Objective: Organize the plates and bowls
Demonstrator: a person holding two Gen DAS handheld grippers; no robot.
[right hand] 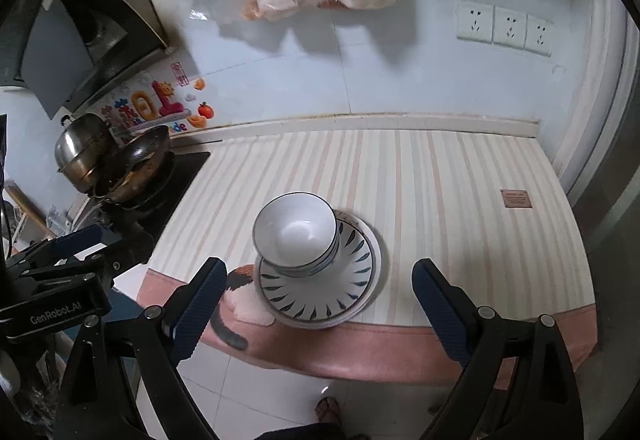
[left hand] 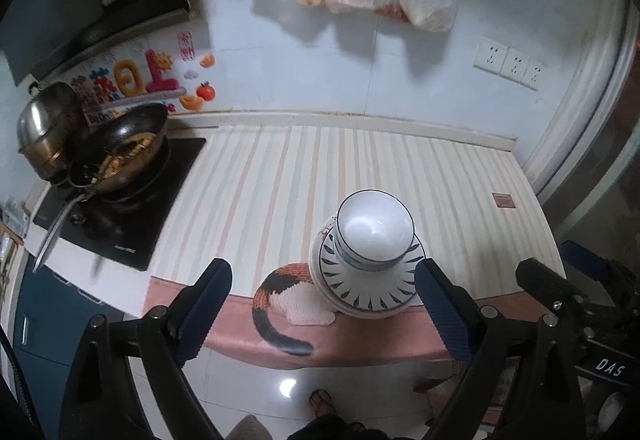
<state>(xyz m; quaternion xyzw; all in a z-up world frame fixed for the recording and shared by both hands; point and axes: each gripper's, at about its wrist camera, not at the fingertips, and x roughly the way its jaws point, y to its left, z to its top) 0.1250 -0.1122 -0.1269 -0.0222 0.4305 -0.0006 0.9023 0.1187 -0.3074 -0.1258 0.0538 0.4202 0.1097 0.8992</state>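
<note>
Left wrist view: left tool [left hand: 322,292] spread wide, holding nothing. The white blue-rimmed ceramic bowls [left hand: 374,232] sit stacked on white leaf-patterned plates [left hand: 370,280] at the striped worktop's [left hand: 280,180] 6 o'clock edge. "DAS" shows on the right tool [left hand: 576,268] at 4 o'clock.

Right wrist view: right tool gapes wide too, nothing gripped; same stack dead centre. "GenRobot.AI" reads on the left tool at 9 o'clock.

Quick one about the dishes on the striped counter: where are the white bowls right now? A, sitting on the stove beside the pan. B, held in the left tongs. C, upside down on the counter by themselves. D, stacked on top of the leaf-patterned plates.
D: the bowls sit upright, nested, on the leaf-patterned plates, with both tongs open and clear of them.
</note>
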